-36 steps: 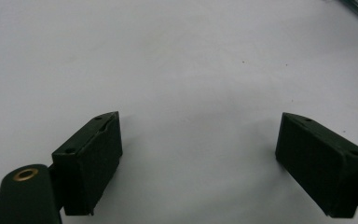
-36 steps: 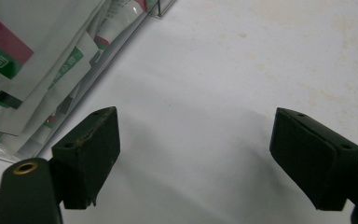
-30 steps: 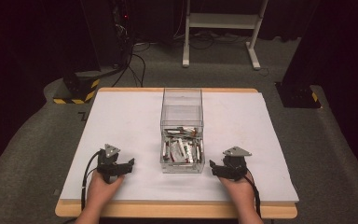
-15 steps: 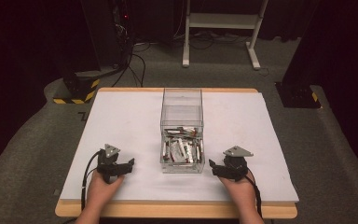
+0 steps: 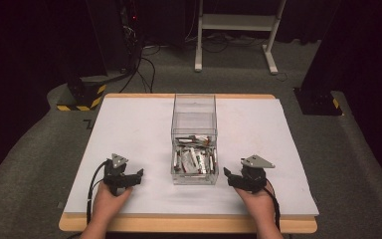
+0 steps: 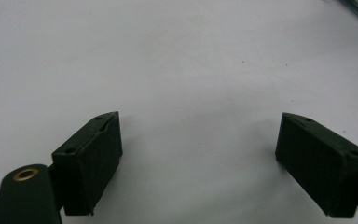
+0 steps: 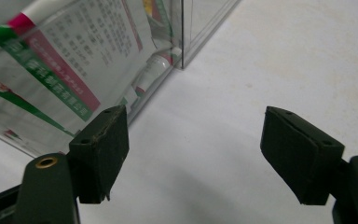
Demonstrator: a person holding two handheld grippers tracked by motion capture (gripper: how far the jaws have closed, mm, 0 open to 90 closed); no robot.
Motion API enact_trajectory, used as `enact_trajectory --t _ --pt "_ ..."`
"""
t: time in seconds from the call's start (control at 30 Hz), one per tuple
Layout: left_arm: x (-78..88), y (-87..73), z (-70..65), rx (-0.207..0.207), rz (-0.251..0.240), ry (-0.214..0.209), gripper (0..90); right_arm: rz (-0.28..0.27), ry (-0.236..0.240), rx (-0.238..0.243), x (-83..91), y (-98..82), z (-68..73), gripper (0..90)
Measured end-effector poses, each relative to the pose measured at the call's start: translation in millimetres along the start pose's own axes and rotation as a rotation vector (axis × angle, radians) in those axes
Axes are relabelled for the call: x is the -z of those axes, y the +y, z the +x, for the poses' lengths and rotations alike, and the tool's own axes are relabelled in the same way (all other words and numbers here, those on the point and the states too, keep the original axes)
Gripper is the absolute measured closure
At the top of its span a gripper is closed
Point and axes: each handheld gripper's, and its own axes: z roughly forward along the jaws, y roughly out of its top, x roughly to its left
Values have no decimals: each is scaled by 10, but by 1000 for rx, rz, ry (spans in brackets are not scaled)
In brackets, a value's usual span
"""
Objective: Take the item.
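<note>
A clear plastic box (image 5: 194,119) stands upright in the middle of the white table (image 5: 129,129), holding several white sachets (image 5: 194,160) with red and green print. My left gripper (image 5: 137,175) rests on the table to the box's left, open, with bare white surface between its jaws (image 6: 198,154). My right gripper (image 5: 227,175) rests to the box's right, open and holding nothing (image 7: 193,154). In the right gripper view the box wall (image 7: 121,56) and the sachets (image 7: 56,70) behind it stand just beyond my left-hand jaw.
The table has a wooden edge (image 5: 189,224) along its front. Beyond its far side stand a white metal frame (image 5: 238,30), dark equipment with cables (image 5: 134,50) and a yellow-black striped block (image 5: 79,97) on the grey floor.
</note>
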Motion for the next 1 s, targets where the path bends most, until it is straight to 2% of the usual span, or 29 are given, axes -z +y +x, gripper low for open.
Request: enact_trajectory --t 0.27,0.47,1.0 --pt "0 0 0 0 0 0 147 -23 -17 23 50 47 31 244" --pt "0 0 0 0 0 0 147 -36 -28 6 83 86 30 244" --pt "2 1 3 -4 2 0 147 -94 -4 -2 173 291 99 239"
